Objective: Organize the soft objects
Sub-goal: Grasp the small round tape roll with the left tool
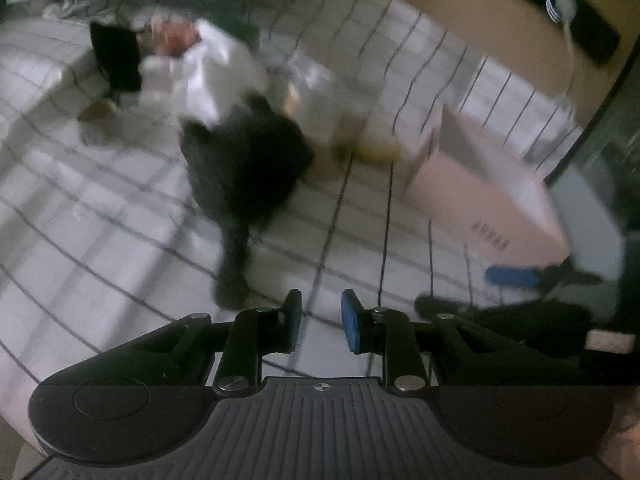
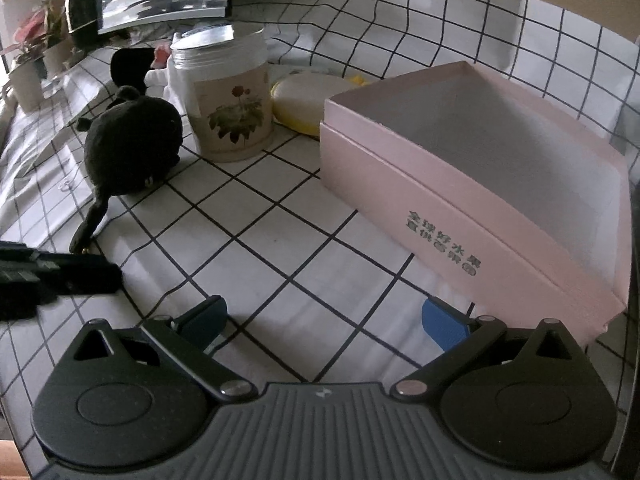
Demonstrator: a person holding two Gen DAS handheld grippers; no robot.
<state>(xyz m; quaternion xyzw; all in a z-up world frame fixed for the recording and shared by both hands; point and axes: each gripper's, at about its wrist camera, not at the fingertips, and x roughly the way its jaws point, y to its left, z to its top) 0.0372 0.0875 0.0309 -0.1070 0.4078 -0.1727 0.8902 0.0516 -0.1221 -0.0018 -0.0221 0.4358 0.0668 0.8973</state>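
Blue-padded, the left claw (image 1: 321, 322) hovers over the checked cloth (image 2: 280, 248) with its jaws narrow and nothing between them. Left of the pink box (image 2: 472, 184), a black plush toy (image 2: 130, 144) lies on the table: rounded, fuzzy, its thin tail trailing toward the camera. A cylindrical jar (image 2: 228, 104) with a flower print and clear lid stands between plush and box, a smooth yellow-edged oval pad (image 2: 304, 100) behind it. The rigid cardboard box sits open and empty. The right claw (image 2: 324, 320) gapes wide, holding nothing.
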